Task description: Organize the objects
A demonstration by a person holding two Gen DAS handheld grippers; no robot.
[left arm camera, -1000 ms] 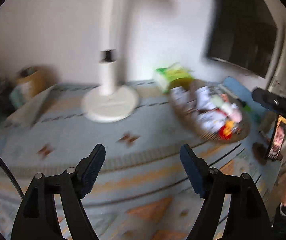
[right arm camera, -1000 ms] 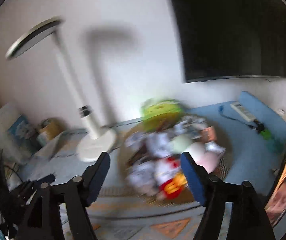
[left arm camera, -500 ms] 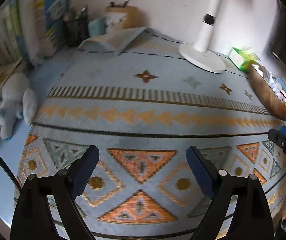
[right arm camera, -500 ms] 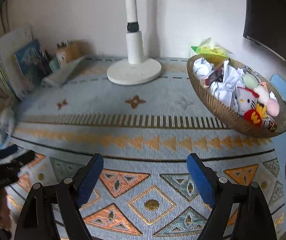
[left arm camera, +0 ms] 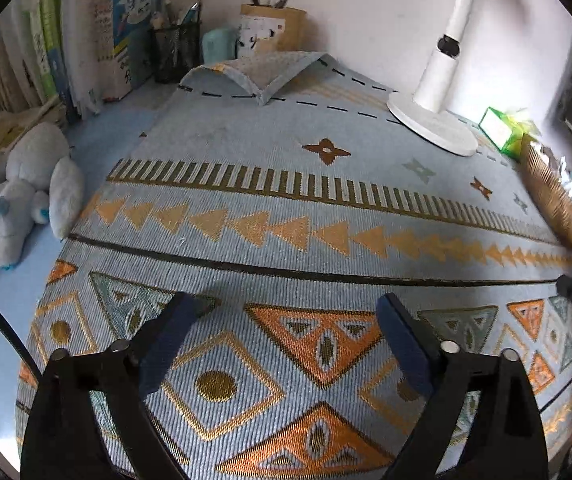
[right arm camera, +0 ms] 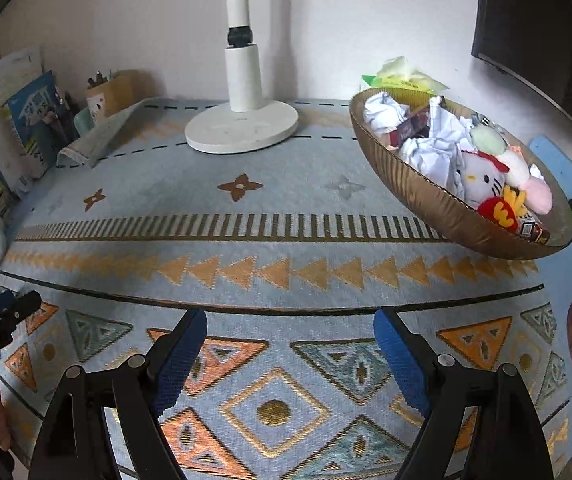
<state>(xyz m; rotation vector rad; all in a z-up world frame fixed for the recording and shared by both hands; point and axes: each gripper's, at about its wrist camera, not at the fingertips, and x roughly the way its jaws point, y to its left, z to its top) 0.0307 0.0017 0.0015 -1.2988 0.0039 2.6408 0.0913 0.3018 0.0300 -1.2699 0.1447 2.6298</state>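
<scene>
I'm hovering both tools over the patterned mat, nothing picked yet, so this reads as the approach before the first grab. The left gripper has just been opening and now stands wide with only mat between its jaws; the right gripper has widened too and holds nothing. The goods sit in the woven basket, on the mat's right side: crumpled paper, a white cat plush, a pink ball, small boxes. My guess is the right tool goes there next, tilted over the rim. The lamp base stands mid-back; books and a pen cup line the far left, with a pale plush toy lying off the mat.
</scene>
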